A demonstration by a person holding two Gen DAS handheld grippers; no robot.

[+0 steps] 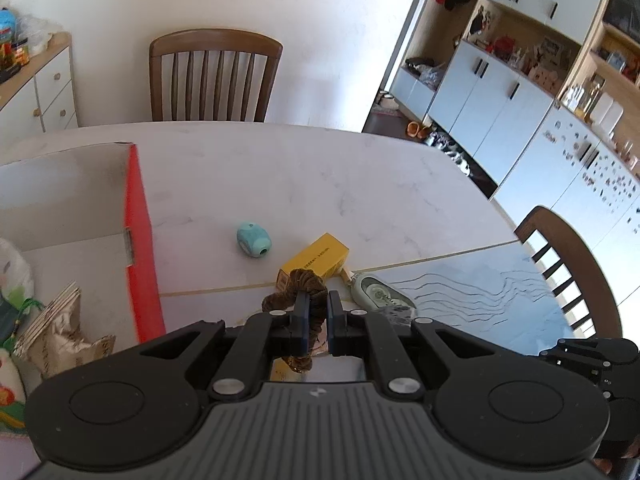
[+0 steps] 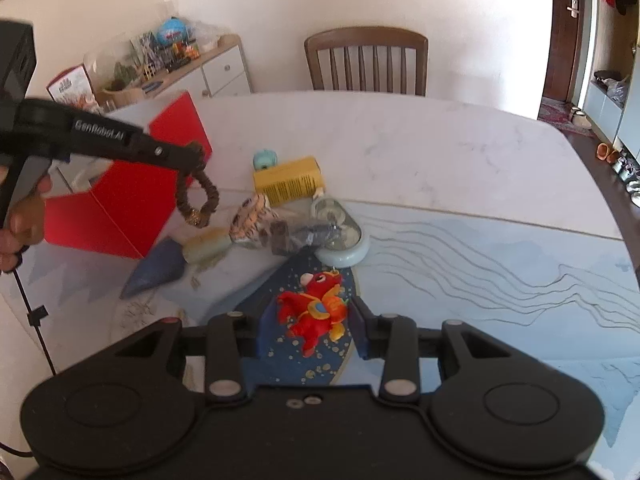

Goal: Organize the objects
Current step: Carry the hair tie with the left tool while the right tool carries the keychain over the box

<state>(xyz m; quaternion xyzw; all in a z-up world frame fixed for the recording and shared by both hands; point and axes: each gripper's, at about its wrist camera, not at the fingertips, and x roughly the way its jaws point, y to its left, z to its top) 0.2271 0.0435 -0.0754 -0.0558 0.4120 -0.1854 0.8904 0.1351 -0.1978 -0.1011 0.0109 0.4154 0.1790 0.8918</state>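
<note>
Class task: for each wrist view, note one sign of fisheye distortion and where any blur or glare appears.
Left wrist view: the white marble table's far edge bows, and the cabinets lean. Right wrist view: the table edge curves too, bright glare washes the doorway, and the left gripper holding the brown scrunchie looks soft.

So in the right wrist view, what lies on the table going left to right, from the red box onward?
Red box → dark blue cone-shaped item → red dragon toy, between the right gripper fingers → pale green oval case.

Left tool (image 1: 316, 312) clamped a brown scrunchie (image 1: 298, 294) above the table (image 1: 360, 184); beyond lay a teal sharpener (image 1: 253, 239) and yellow box (image 1: 320, 258), beside a red box (image 1: 140, 248).
</note>
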